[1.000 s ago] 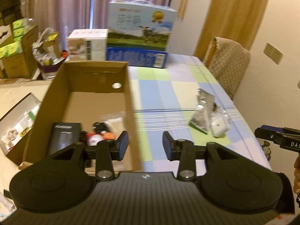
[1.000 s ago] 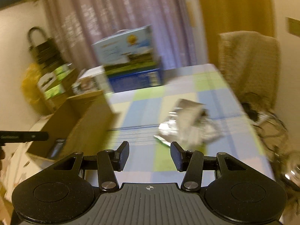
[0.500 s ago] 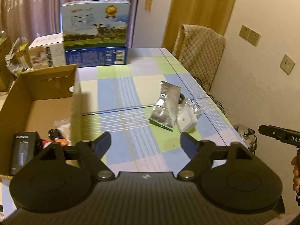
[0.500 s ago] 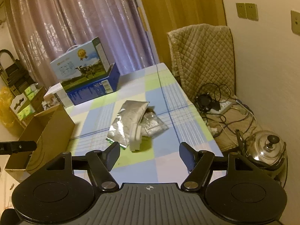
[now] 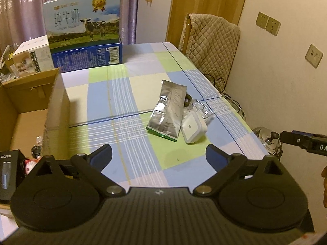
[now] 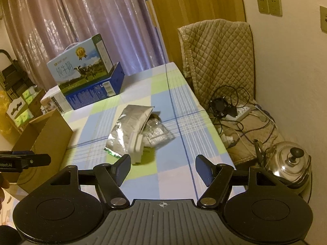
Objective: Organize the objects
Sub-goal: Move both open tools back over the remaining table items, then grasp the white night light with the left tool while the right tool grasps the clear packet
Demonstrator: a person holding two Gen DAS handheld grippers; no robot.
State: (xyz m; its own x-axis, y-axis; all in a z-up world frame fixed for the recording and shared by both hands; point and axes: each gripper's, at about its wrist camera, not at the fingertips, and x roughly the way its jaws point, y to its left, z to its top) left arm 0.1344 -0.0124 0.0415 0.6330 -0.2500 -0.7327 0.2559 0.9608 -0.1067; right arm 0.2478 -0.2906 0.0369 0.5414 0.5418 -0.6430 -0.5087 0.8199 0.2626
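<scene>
A silver foil pouch (image 5: 170,110) lies on the checked tablecloth (image 5: 122,106), with a white square device (image 5: 193,127) and a clear plastic packet (image 5: 202,109) beside it. They also show in the right wrist view: pouch (image 6: 128,130), white device (image 6: 136,148), packet (image 6: 157,134). My left gripper (image 5: 159,159) is open and empty, near the table's front edge, short of the pile. My right gripper (image 6: 163,169) is open and empty, just in front of the white device. An open cardboard box (image 5: 26,102) at the left holds a black box (image 5: 7,168) and small items.
A milk carton box (image 5: 83,26) on a blue box (image 5: 87,56) stands at the table's far end, with a white box (image 5: 32,54) beside it. A quilt-covered chair (image 5: 210,47) is at the right. A steel kettle (image 6: 290,161), cables and a power strip (image 6: 241,112) lie on the right.
Both grippers opened wider. The left view swung right, from over the cardboard box toward the pile on the tablecloth. The right gripper came closer to the pile.
</scene>
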